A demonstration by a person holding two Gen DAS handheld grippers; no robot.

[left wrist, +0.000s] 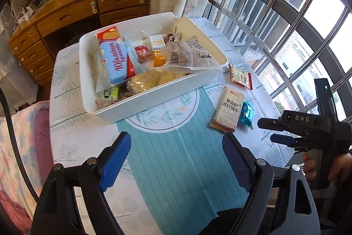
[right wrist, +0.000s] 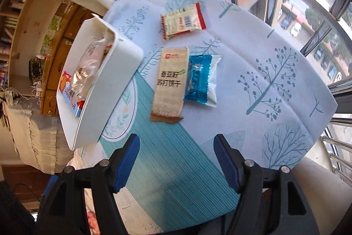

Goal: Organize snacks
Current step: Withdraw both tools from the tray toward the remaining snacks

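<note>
The white bin (left wrist: pixel 154 94) is already being filled: a blue biscuit pack (left wrist: pixel 114 61), small sweets and a clear bag (left wrist: pixel 189 54) are lying inside it. Three snacks are being left out on the patterned tablecloth (right wrist: pixel 275 58), just beside the bin's right wall: a red-edged wafer packet (right wrist: pixel 182 21), a beige soda cracker packet (right wrist: pixel 170 80), and a blue foil packet (right wrist: pixel 198 78) that is touching the cracker packet's side.

The collecting step is judged to be in hand, with these three still to be gathered. The right gripper (right wrist: pixel 176 162) is being held over the teal stripe of the cloth, released, nothing between its blue pads (right wrist: pixel 126 162); the cracker packet is lying straight ahead of it. The left gripper (left wrist: pixel 176 160) is likewise being held spread and empty, well short of the bin.

For the next move, a flat packet is being faced: one pad would have to be slid under an edge, or the pack pinched across its narrow width. The blue packet pressed alongside could be dragged or nudged. A window grille (left wrist: pixel 275 14) and a wooden desk (left wrist: pixel 66 17) are being passed by, well clear.
</note>
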